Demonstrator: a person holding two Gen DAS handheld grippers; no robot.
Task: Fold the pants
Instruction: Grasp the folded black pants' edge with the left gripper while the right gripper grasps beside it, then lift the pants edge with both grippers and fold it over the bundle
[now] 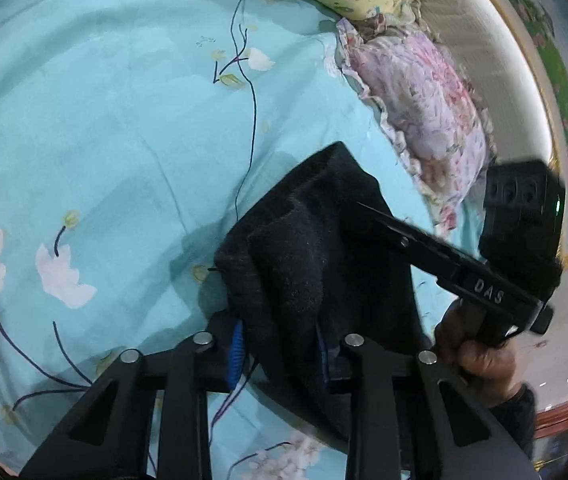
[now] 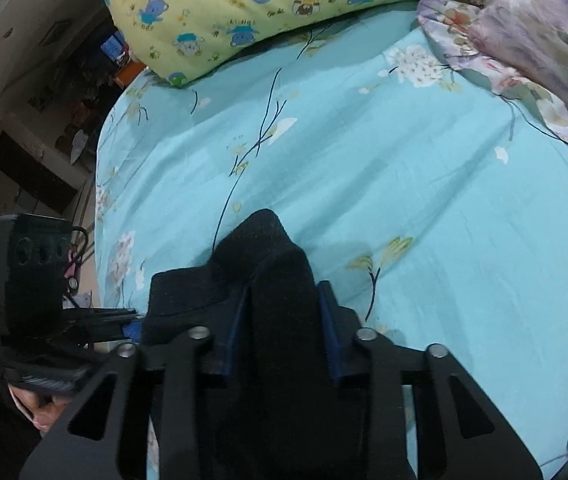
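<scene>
Left tongs: my jaws stand narrow, clamped on a bunch of the pants, blue pads on either side of the dark cloth.
Right tongs: also narrow, gripping a thick fold of the same cloth; the fabric bulges up and forward between the blue pads.
Pants: black, fuzzy cloth, gathered into a lump that hangs from both tongs above the bed sheet; a peak of it sticks up past my right jaws in the right wrist view.
Bed sheet: light blue with white flowers and thin dark stems, lying fairly smooth under the pants.
Right tongs seen from the left: the black body with its camera block comes in from the right side, its tip buried in the cloth, my hand around the handle.
Yellow pillow: printed with cartoon animals, at the far end of the bed.
Floral pillow: pink and lilac with a frilled edge, beside the yellow one, well apart from the pants.
</scene>
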